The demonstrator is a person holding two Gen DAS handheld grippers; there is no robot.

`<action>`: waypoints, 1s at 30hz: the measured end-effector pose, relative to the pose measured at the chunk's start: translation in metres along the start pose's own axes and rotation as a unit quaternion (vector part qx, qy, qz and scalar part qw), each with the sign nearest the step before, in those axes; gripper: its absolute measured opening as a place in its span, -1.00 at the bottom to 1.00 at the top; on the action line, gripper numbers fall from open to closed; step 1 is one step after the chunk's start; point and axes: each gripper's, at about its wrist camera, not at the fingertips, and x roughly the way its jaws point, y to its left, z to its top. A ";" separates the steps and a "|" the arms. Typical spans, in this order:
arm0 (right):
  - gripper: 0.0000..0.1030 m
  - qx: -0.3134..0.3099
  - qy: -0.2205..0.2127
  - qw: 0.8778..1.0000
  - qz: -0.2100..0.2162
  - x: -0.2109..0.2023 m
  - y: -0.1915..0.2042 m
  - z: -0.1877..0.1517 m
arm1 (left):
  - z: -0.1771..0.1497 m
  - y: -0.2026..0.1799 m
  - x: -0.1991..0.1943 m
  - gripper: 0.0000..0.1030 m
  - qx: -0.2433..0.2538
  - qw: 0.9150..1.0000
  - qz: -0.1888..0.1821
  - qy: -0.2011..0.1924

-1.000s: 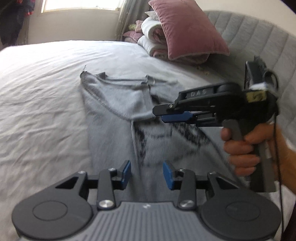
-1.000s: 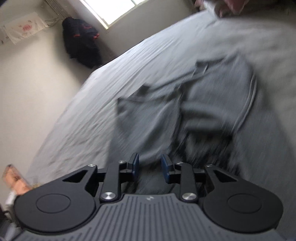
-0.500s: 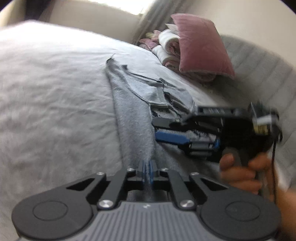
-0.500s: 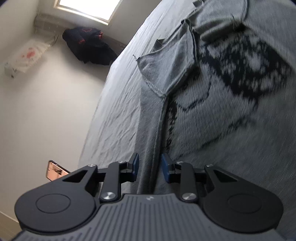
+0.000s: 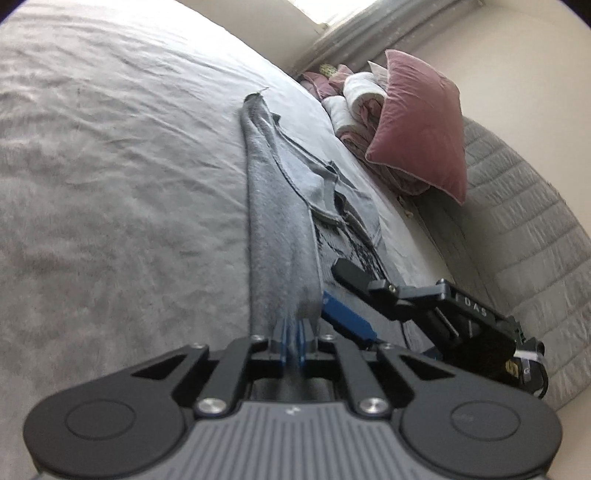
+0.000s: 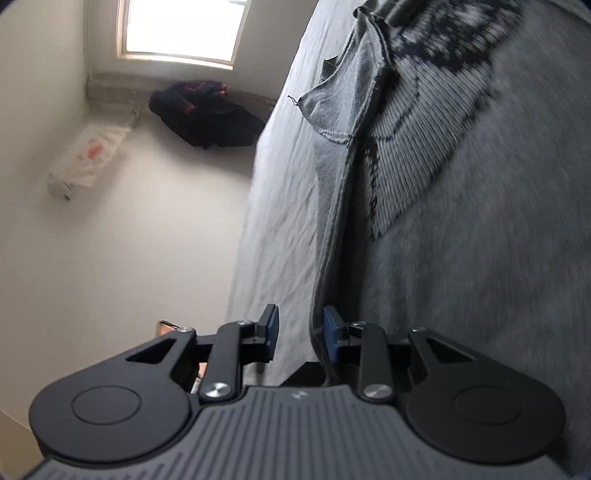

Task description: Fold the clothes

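Note:
A grey knitted sweater [image 5: 280,206] with a dark pattern lies partly folded on the grey bed sheet [image 5: 110,184]. My left gripper [image 5: 291,334] is shut on a raised fold at the sweater's near end, and the cloth runs away from the blue pads in a taut ridge. Just to its right, my right gripper [image 5: 343,295] hovers low over the sweater with its jaws apart. In the right wrist view the right gripper [image 6: 301,328] is open. The sweater's edge [image 6: 321,288] runs beside its right pad, and bare sheet [image 6: 280,221] shows in the gap.
A pink pillow [image 5: 421,122] and rolled blankets [image 5: 354,99] are stacked at the head of the bed, against a grey padded headboard [image 5: 517,229]. Beyond the bed's far side are a white wall, a window [image 6: 181,29] and a dark garment [image 6: 203,114].
The left gripper closed on the sweater's fold, rolled and sank toward the bed. The right gripper also rolled, came down close to the sweater's edge and stayed open.

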 end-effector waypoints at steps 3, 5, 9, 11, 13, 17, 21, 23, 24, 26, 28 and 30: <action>-0.38 0.012 0.003 1.000 0.015 -0.007 -0.002 0.000 | -0.005 -0.006 -0.010 -0.77 0.023 1.000 0.009 0.002; -0.39 0.010 0.009 1.000 0.018 -0.009 -0.001 -0.002 | -0.009 -0.013 -0.019 -0.54 0.047 0.999 0.012 0.000; -0.39 -0.007 0.026 0.999 0.016 -0.012 0.005 -0.006 | -0.024 -0.030 -0.036 -0.38 0.107 0.994 0.013 0.002; -0.39 -0.014 0.034 0.999 0.017 -0.014 0.008 -0.008 | -0.032 -0.037 -0.039 -0.33 0.132 0.991 0.019 0.010; -0.39 -0.020 0.042 0.999 0.017 -0.014 0.010 -0.011 | -0.038 -0.043 -0.039 -0.29 0.146 0.989 0.032 0.013; -0.39 -0.033 0.053 0.998 0.016 -0.016 0.013 -0.017 | -0.046 -0.051 -0.042 -0.29 0.170 0.984 0.049 0.015; -0.39 -0.038 0.062 0.997 0.018 -0.018 0.015 -0.021 | -0.054 -0.058 -0.046 -0.29 0.194 0.979 0.067 0.021; -0.42 -0.039 0.066 0.997 0.020 -0.021 0.015 -0.022 | -0.059 -0.062 -0.045 -0.29 0.205 0.976 0.075 0.026; -0.51 -0.039 0.064 0.997 0.021 -0.024 0.015 -0.024 | -0.061 -0.065 -0.044 -0.29 0.210 0.974 0.080 0.026; -0.60 -0.041 0.062 0.997 0.024 -0.030 0.014 -0.028 | -0.065 -0.070 -0.043 -0.35 0.221 0.971 0.092 0.027; -0.69 -0.046 0.058 0.997 0.023 -0.040 0.012 -0.034 | -0.067 -0.075 -0.042 -0.87 0.234 0.966 0.108 0.024; -0.70 -0.056 0.054 0.997 0.017 -0.048 0.012 -0.038 | -0.069 -0.080 -0.044 -0.88 0.245 0.962 0.120 0.018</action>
